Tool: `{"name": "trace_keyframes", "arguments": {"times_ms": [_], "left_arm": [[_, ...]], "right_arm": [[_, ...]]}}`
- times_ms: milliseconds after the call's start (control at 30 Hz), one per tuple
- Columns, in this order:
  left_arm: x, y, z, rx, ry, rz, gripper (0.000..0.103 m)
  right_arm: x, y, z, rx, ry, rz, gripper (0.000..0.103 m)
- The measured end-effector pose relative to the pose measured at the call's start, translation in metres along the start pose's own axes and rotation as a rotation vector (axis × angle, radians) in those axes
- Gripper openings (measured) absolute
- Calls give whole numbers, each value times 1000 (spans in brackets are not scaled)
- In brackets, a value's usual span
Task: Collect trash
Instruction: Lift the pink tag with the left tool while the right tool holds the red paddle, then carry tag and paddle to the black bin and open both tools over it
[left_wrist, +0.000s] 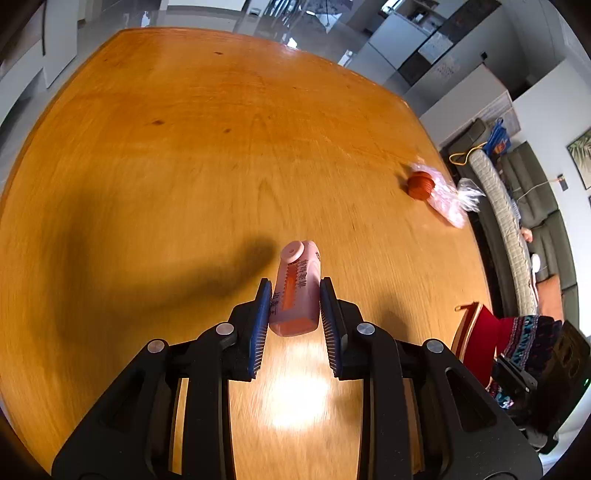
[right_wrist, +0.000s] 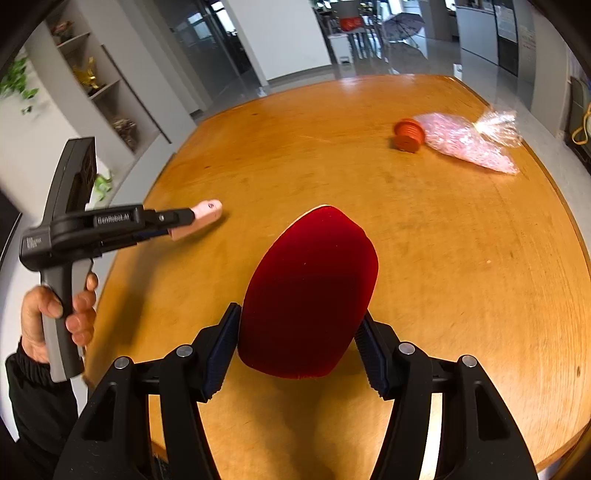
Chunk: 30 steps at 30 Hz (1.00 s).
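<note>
Our left gripper (left_wrist: 294, 295) had its blue pads pinched on a small pink bottle (left_wrist: 297, 291), gripped across the body with the capped end pointing away from us and the base hanging back between the fingers. In the right wrist view that bottle was lifted clear of the wooden table (right_wrist: 461, 266), held out over its left side by the person's hand (right_wrist: 61, 317) on the grip. Our right gripper (right_wrist: 297, 332) held a red table-tennis paddle (right_wrist: 310, 291), its fingers closed on the two edges of the blade, which stood out ahead like a scoop. Farther off, near the far right edge of the table, lay an orange ribbed cap (right_wrist: 408, 136) touching a crumpled pink plastic bag (right_wrist: 469, 142), both yet to be gathered. We judged the step to be carrying the bottle to wherever the trash goes, though no bin showed in either view, so we could not say where. To do it well we needed to keep the pinch firm, since the smooth bottle could slip forward on the downward tilt, and hold the paddle level beneath.
</note>
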<state>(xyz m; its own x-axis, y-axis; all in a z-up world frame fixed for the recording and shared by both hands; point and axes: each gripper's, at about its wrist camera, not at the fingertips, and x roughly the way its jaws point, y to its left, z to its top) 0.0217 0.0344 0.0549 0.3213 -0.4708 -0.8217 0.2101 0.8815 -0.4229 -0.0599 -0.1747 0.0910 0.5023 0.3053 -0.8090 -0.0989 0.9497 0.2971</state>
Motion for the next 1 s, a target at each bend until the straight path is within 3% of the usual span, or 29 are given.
{"name": "trace_keyframes", "arguments": {"times_ms": [367, 733, 1000], "left_arm": [[-91, 40, -92, -45, -117, 43, 26], [-184, 120, -216, -217, -270, 119, 26], [-235, 177, -315, -394, -365, 197, 26]], "right_arm": [[0, 98, -44, -151, 32, 121, 61], [11, 233, -118, -420, 129, 274, 61], [31, 331, -185, -635, 255, 399, 61]]}}
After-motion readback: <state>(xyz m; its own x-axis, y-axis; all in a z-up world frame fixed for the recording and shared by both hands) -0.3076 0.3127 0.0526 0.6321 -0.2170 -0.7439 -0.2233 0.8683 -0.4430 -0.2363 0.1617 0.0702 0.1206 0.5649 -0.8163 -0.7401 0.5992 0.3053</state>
